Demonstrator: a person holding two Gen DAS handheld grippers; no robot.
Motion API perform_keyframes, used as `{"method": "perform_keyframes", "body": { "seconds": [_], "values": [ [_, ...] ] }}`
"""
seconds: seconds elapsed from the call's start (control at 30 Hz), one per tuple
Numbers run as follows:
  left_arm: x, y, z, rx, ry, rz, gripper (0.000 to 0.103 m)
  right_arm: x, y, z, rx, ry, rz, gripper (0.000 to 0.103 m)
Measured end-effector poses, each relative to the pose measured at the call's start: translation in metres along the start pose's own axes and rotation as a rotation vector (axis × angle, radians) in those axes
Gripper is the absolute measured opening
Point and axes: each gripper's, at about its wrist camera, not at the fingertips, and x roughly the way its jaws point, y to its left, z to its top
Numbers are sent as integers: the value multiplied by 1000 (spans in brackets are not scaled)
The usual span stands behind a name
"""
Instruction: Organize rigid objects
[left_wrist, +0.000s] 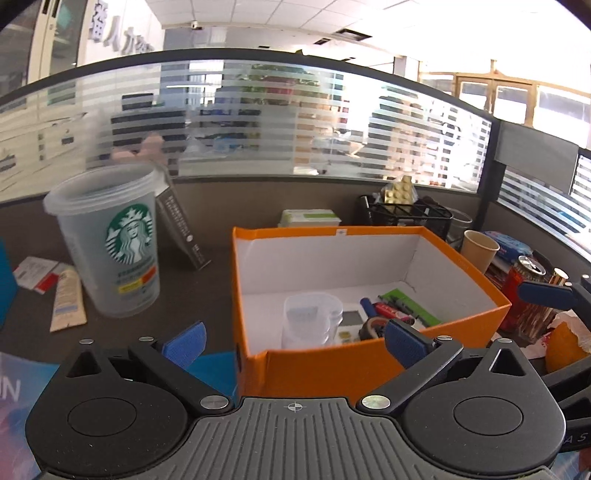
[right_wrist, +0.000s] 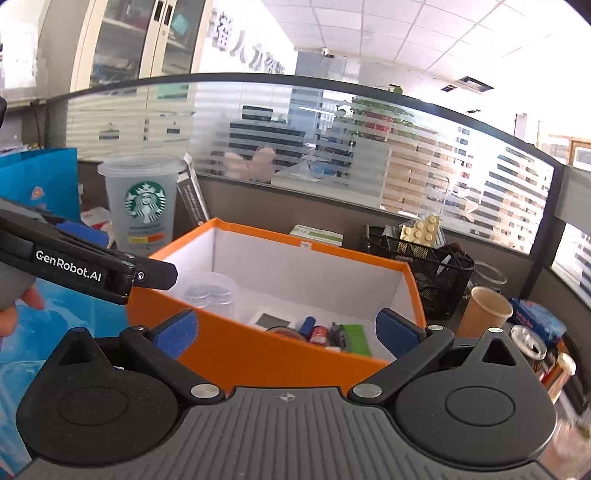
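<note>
Now | left claw stood wide, nothing gripped | right claw stood wide, nothing gripped | orange box sat just ahead of both claws | clear container inside box | Starbucks cup upright, ahead-left of left claw on table

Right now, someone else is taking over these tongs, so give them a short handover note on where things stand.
Left tongs: open, empty, facing the orange cardboard box.
Right tongs: open, empty, in front of the same box.
Done: a clear plastic container, markers and a green flat pack lie inside the box.
Left: the frosted plastic Starbucks cup and a beige tube sit on the desk left of the box; a brown paper cup and a red drink can stand to its right.
</note>
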Motion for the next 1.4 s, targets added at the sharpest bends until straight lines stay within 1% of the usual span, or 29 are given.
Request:
{"method": "perform_keyframes", "body": {
  "seconds": [0.13,0.43,0.67,1.4],
  "values": [
    [-11,1,-5,12,-2,19,103,-7,10,-5,19,-4,11,103],
    [-32,-4,-4,23,-40,3,103,-22,16,-4,21,-29,8,103],
    [-35,-9,-6,31,-38,-12,103,-25,17,-6,24,-25,3,103],
    [-36,-13,-8,40,-32,-21,103,-23,19,-11,23,-8,11,103]
  ]
}}
